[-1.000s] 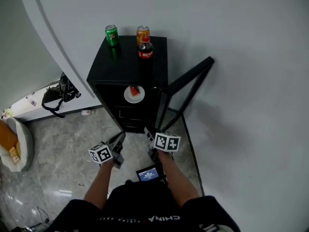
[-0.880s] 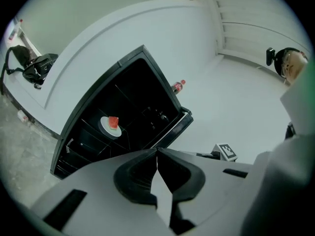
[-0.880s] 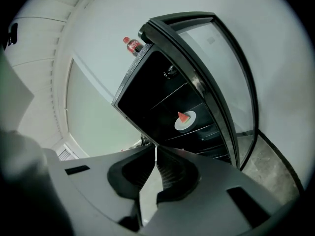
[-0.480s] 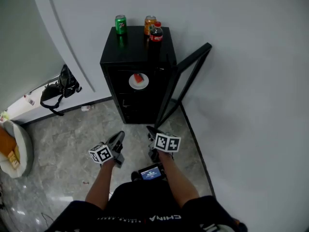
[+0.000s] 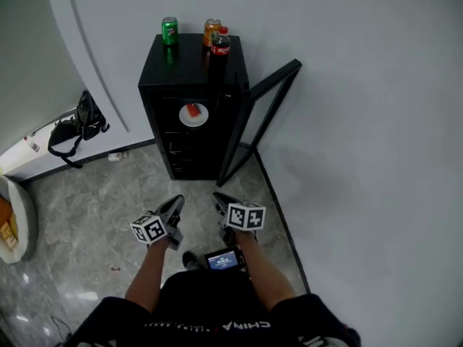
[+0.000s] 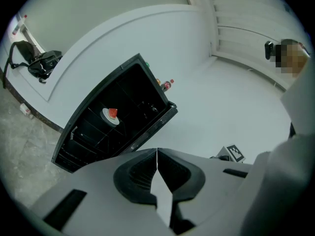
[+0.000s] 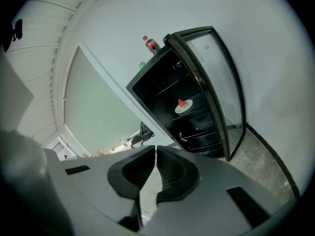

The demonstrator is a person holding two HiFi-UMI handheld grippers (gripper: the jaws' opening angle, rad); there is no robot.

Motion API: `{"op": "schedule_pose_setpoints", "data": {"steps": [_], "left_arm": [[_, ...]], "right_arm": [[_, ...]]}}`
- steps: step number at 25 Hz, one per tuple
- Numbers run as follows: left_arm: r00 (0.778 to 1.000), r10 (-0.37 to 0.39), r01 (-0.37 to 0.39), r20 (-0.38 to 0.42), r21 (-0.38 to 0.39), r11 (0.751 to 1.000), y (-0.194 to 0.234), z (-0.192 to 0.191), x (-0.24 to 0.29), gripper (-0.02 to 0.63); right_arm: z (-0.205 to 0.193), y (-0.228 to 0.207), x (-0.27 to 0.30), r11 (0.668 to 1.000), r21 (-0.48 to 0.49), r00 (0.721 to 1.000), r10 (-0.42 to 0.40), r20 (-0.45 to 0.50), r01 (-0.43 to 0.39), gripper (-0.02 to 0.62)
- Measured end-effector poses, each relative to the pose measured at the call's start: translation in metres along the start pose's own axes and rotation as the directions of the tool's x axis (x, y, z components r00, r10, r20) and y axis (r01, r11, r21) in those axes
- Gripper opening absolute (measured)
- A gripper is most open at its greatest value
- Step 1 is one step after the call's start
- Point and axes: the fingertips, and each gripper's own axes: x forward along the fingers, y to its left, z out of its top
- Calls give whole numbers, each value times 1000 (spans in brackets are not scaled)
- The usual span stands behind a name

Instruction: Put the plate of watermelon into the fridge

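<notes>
A white plate (image 5: 194,115) with a red watermelon slice (image 5: 192,110) rests on a shelf inside the small black fridge (image 5: 166,63). The fridge's glass door (image 5: 259,121) stands open to the right. The plate (image 6: 110,116) also shows in the left gripper view, and the same plate (image 7: 183,106) in the right gripper view. My left gripper (image 5: 178,205) and right gripper (image 5: 218,199) are held low over the floor, well back from the fridge. Both are shut with nothing between their jaws.
A green can (image 5: 169,31), an orange can (image 5: 211,32) and a cola bottle (image 5: 220,46) stand on the fridge top. A black bag (image 5: 76,125) lies on a low white ledge at the left. A pale wall (image 5: 362,121) runs along the right, grey marble floor (image 5: 79,215) below.
The fridge now appears farther from me and shifted left in the head view. Both grippers have stayed shut and held low in front of me.
</notes>
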Motion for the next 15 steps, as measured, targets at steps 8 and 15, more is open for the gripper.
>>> {"op": "schedule_pose_setpoints", "data": {"steps": [8,15], "left_arm": [[999,41,-41,14,25,999,-27,-8,33,14],[998,37,-31,-44,121,992,-51,-10,56,14]], "right_arm": [[23,-21,-15,997,-64,998,49,-41,-52,21],[37,-15,-6,986,-133,994,92,-59,-99,18]]}}
